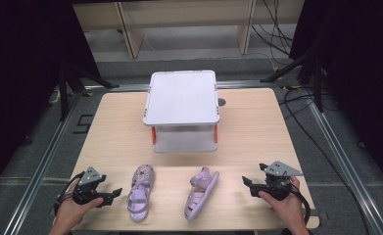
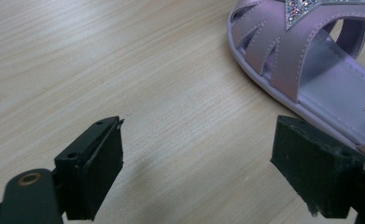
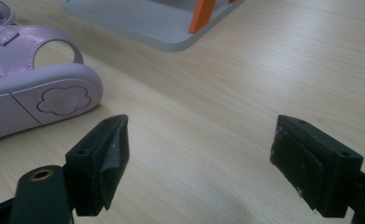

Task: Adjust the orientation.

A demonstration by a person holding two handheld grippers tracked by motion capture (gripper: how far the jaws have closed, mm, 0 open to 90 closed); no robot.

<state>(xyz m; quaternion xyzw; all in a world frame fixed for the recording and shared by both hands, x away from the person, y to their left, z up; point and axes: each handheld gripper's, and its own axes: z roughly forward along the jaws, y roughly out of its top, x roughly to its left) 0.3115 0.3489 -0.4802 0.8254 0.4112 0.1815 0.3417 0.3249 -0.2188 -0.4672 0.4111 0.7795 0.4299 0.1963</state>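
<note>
Two lilac child's sandals lie near the table's front edge. The left sandal [image 1: 141, 192] rests upright on its sole; in the left gripper view its toe end [image 2: 306, 60] lies just right of the jaws. The right sandal [image 1: 201, 192] lies tipped on its side, its sole [image 3: 40, 105] showing a flower print in the right gripper view. My left gripper [image 1: 114, 194] [image 2: 199, 172] stands open just left of the left sandal, nothing between its jaws. My right gripper [image 1: 249, 185] [image 3: 201, 172] stands open right of the tipped sandal, over bare wood.
A small white two-tier shelf rack [image 1: 182, 98] with orange posts [image 3: 201, 15] stands at the table's middle back. The light wooden table [image 1: 257, 127] sits inside a metal frame, with cables and dark curtains around it.
</note>
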